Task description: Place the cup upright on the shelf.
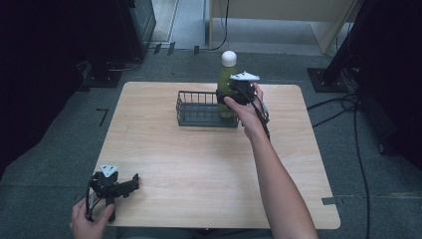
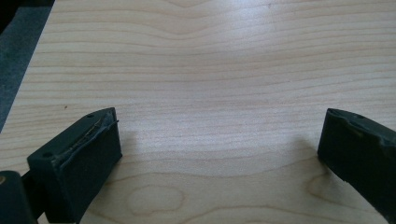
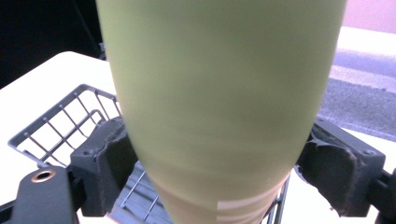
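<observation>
at the far side of the wooden table (image 1: 199, 164), a dark wire basket (image 1: 199, 107) stands near the back edge, and a green bottle (image 1: 226, 82) with a white cap (image 1: 229, 58) stands upright in the basket's right end. the right gripper (image 1: 230, 94) sits level against the bottle's middle, held by the person's right hand (image 1: 246, 112), the forearm reaching in from the lower right. in the right gripper view the bottle (image 3: 219, 93) lies between the two black jaws; the left pad (image 3: 114, 158) looks to be against the bottle's wall and the right pad (image 3: 334, 165) sits just beside it, but whether the pads press or have let go cannot be told. the basket's (image 3: 60, 126) wires show below and to the left of the bottle.

at the near left corner of the table, the left gripper (image 1: 130, 184) rests low over the wood, held by the left hand (image 1: 89, 219). in the left gripper view its jaws are spread wide with nothing but bare tabletop (image 2: 210, 70) between them.
</observation>
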Demonstrator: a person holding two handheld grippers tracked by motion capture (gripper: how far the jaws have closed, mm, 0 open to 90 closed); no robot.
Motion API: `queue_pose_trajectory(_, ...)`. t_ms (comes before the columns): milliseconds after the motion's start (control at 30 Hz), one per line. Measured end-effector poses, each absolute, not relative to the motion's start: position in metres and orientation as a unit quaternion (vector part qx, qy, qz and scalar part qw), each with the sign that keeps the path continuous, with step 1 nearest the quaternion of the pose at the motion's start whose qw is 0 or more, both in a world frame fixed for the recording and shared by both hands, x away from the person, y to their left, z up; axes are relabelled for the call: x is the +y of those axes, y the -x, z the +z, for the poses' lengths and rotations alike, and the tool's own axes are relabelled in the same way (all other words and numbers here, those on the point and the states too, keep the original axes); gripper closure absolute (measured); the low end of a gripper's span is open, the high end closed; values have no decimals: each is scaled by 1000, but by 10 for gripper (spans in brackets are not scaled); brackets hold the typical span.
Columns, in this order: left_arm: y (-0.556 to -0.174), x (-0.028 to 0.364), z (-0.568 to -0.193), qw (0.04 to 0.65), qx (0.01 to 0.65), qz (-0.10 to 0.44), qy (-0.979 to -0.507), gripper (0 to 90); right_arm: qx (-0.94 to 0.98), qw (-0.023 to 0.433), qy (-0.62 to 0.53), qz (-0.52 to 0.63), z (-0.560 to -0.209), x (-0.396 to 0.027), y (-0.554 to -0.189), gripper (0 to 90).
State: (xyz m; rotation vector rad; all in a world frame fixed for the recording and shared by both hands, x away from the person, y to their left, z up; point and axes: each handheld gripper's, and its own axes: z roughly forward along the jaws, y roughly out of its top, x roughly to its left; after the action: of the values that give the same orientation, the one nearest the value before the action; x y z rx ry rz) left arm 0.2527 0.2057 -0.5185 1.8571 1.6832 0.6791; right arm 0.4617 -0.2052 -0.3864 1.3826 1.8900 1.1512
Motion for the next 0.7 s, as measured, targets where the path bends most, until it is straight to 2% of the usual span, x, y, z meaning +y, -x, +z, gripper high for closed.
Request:
queue_pose_trajectory(533,-253,206,-519,269,624,252,-689,0,704,250,-504,433,-386,-215,-439,127)
queue_pose_trajectory(700,-253,206,-519,269,624,252,-689,0,709,245,-502,430,-388,-222,-425,75)
